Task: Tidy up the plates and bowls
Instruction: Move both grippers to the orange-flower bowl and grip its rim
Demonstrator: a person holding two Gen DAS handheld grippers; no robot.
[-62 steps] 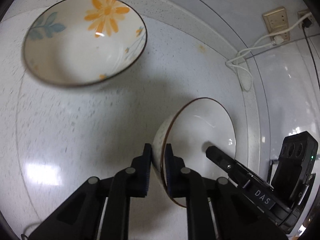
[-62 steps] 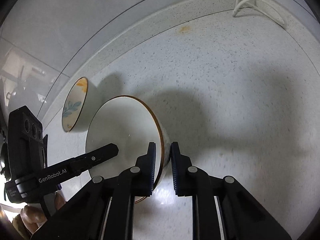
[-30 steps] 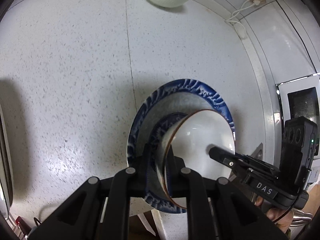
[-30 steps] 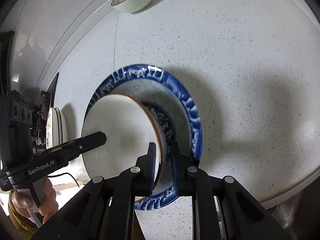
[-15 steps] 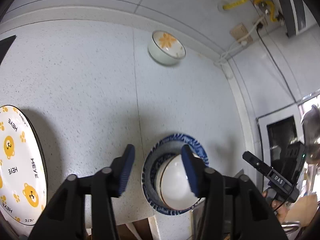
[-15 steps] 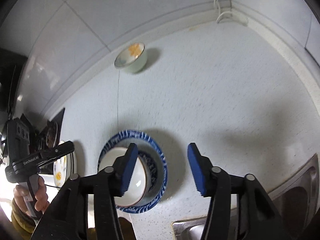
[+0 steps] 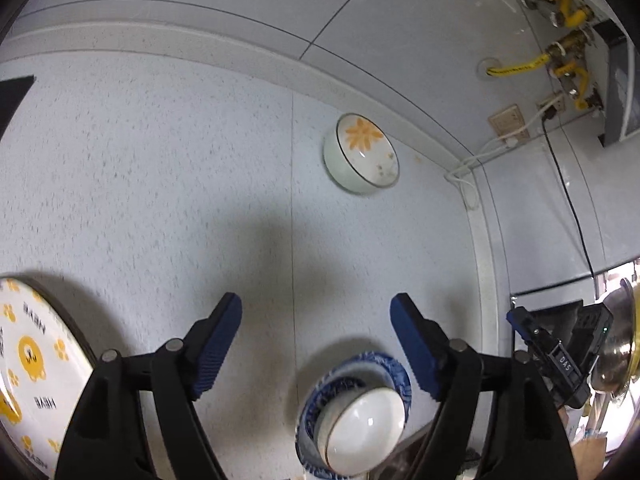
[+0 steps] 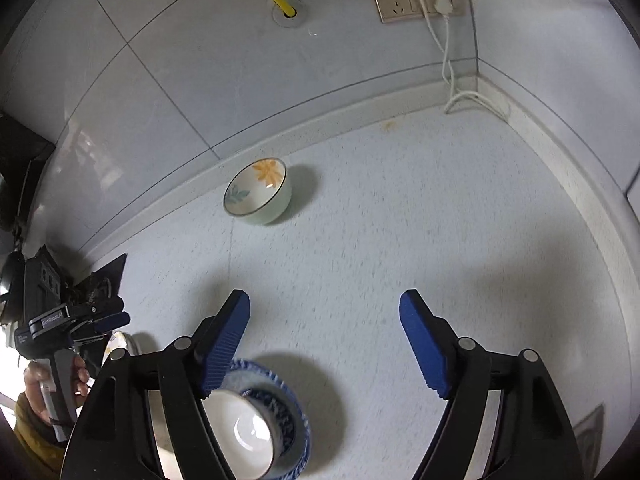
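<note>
Speckled countertop [image 7: 168, 168] fills both views, tiled wall behind it. Cartoon-print plate [image 7: 32, 364] sits at the left edge of the left wrist view, partly cut off. Blue-patterned plate [image 8: 294, 412] lies near the counter's front edge with the plain white bowl [image 8: 240, 428] resting inside it, off-centre toward the left. Flower bowl [image 8: 258, 192] stands upright alone near the back wall, well apart from the plate stack.

Left gripper [image 7: 316, 328]: jaws have just been opening, now wide, nothing between them, above the counter. Right gripper [image 8: 324, 324]: same, jaws just opened wide, nothing held; white bowl shows below its left finger, not touched. A hand [image 8: 40, 380] holds the left gripper's handle in the right wrist view.
</note>
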